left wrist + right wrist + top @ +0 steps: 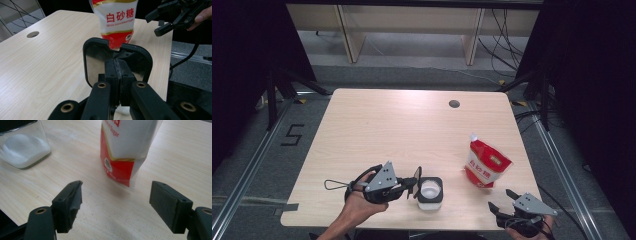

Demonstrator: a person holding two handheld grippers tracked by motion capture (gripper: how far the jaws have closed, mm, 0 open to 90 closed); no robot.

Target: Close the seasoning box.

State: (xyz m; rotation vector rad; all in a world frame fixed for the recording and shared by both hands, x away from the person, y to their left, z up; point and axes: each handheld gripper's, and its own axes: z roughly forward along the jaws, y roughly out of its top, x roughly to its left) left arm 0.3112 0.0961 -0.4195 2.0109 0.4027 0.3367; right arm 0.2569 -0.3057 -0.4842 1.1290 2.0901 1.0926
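Note:
A clear square jar (430,192) with a black rim and white sugar inside stands near the table's front edge, and appears again in the right gripper view (22,147). Its black hinged lid (417,175) (96,40) stands raised on the jar's left side. My left gripper (414,186) (117,72) is shut on the lid's near edge, pads pressed together. A red and white sugar bag (486,167) (116,22) (125,150) stands upright to the right. My right gripper (502,199) (156,23) (116,202) is open in front of the bag, nothing between its pads.
The light wooden table (387,130) has a round cable hole (454,104) (32,34) near its far edge. Its right edge lies just beyond the bag. Dark curtains, floor rails and cables surround the table.

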